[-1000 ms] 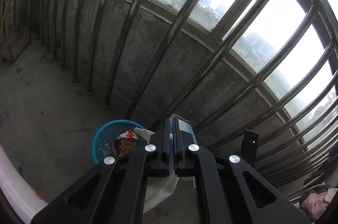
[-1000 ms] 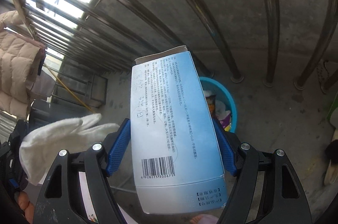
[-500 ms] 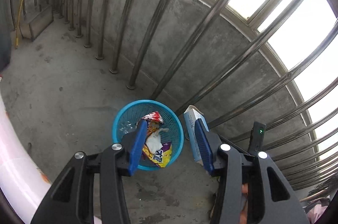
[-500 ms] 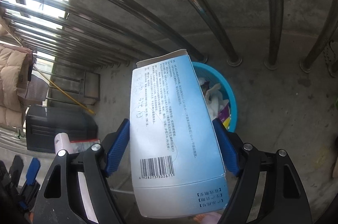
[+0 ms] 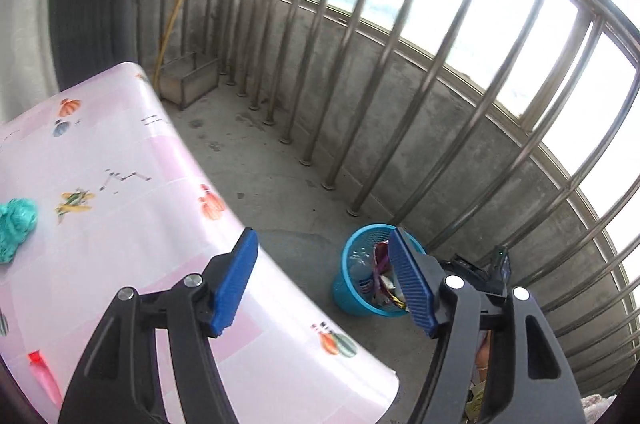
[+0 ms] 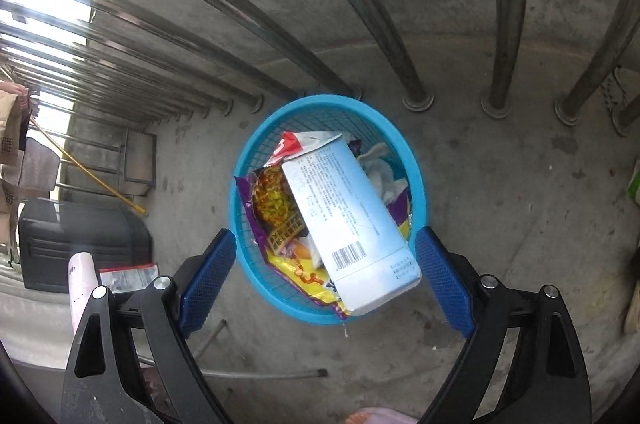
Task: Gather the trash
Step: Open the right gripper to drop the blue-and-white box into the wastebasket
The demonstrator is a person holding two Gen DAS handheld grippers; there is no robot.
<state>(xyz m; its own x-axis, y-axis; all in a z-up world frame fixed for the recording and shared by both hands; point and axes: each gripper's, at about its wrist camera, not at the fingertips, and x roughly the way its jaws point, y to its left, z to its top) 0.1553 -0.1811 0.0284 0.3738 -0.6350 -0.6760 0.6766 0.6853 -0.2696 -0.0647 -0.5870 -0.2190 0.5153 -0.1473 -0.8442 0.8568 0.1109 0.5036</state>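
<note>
Both jaws were opening, empty; the box (image 6: 346, 220) overhung the bin (image 6: 240, 179) rim at 6 o'clock and perhaps could topple out.

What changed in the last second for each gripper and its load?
The right gripper let go of the box, which now lies in the blue basket; its jaws are opening, nothing between. The left gripper dropped its white cloth, swung toward the table, jaws opening, empty. The basket stayed put.
</note>
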